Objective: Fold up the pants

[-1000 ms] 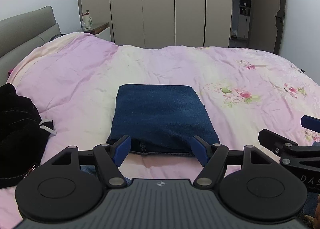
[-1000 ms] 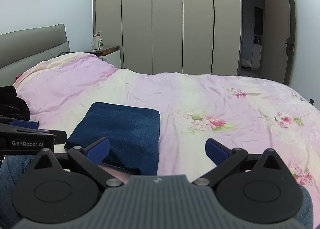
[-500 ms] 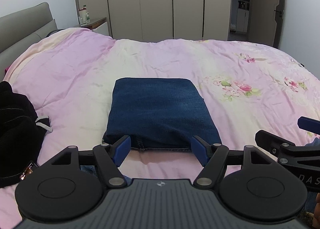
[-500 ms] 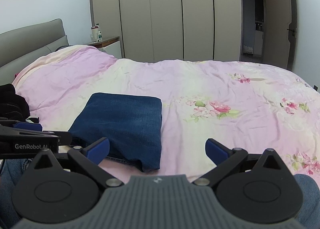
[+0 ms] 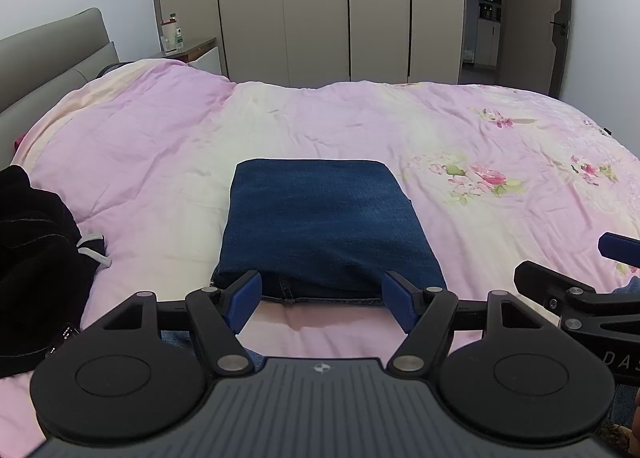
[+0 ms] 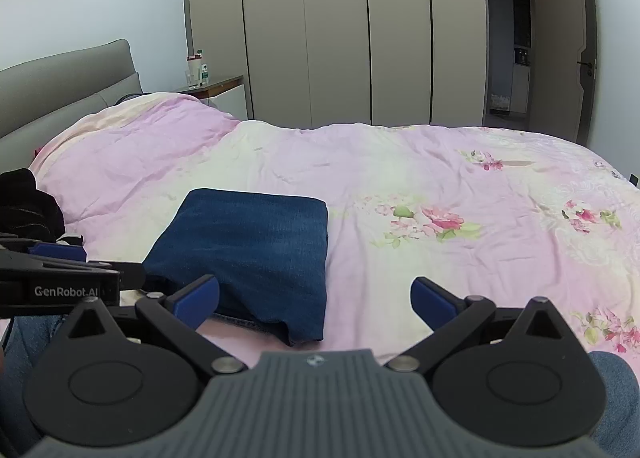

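jaws apart, "genrobot.ai" on left gripper (image 6: 72,258)

- Folded jeans (image 6: 256,254): dark blue denim, a flat rectangle lying on the bedspread, lower left of centre.
- Bedspread (image 6: 400,185): pink and cream with flower prints, lightly creased.
- Right gripper (image 6: 314,300): black frame, blue pads, jaws spread wide with nothing between them; left pad overlaps the jeans' near edge in view.
- Left gripper (image 6: 56,250): far left edge, side-on, lettered "GenRobot.AI".
- Black garment (image 6: 28,201): heaped at the left edge.
- Headboard (image 6: 68,73): grey, padded.
- Wardrobe (image 6: 336,29): beige doors, closed.
- Nightstand (image 6: 216,87): carries bottles.
- Door (image 6: 560,49): open, right background.
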